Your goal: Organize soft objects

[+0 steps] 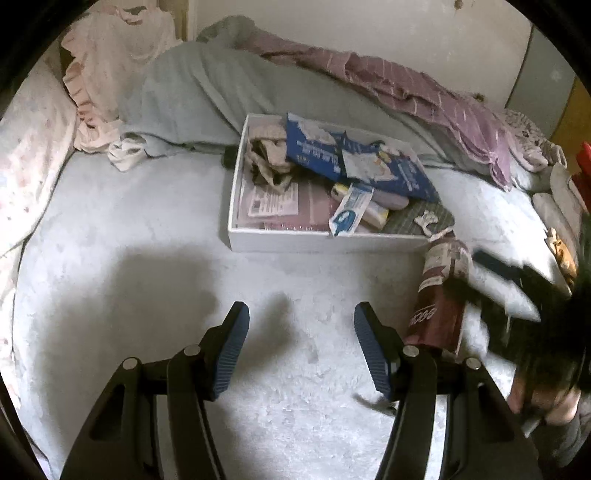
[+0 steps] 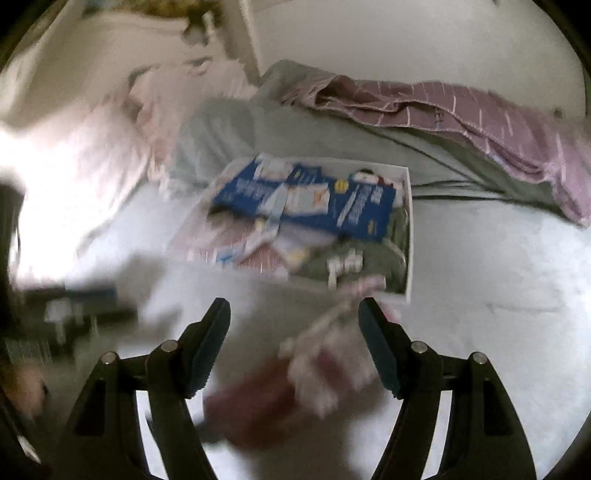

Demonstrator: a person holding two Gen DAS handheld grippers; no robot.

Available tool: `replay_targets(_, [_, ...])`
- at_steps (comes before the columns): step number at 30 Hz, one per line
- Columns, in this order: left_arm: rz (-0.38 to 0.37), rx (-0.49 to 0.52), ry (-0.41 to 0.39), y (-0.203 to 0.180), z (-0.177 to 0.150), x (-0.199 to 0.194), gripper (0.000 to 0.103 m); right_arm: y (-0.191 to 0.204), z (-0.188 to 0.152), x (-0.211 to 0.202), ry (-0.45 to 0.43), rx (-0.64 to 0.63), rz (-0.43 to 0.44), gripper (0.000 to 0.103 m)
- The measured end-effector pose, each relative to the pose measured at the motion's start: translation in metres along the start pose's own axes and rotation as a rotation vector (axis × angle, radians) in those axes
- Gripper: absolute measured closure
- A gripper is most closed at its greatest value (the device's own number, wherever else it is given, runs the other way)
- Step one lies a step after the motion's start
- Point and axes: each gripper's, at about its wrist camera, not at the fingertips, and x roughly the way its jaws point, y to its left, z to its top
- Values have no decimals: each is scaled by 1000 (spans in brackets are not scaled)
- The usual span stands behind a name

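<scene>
Both grippers, left (image 1: 301, 328) & right (image 2: 294, 325), jaws apart w/ nothing held; maroon packet (image 1: 441, 295) lies near-right of white box (image 1: 325, 243) on bed, so blurred right gripper may mis-grab it.

- A white tray (image 1: 325, 244) sits mid-bed toward the far edge, holding a blue packet (image 1: 402, 173), a tube (image 1: 350, 214) and booklets.
- A white wall (image 1: 332, 26) rises behind the bed's far edge.
</scene>
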Motion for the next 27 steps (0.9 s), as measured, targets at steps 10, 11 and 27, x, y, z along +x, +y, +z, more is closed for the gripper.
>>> replay_targets(10, [5, 33, -93, -7, -9, -10, 44, 24, -37, -47, -127, -14, -97, 19])
replay_targets(11, [11, 39, -107, -7, -11, -11, 44, 26, -38, -49, -146, -8, -112, 18])
replay_targets(27, [14, 89, -69, -10, -80, 9, 43, 53, -84, -60, -119, 13, -232, 8])
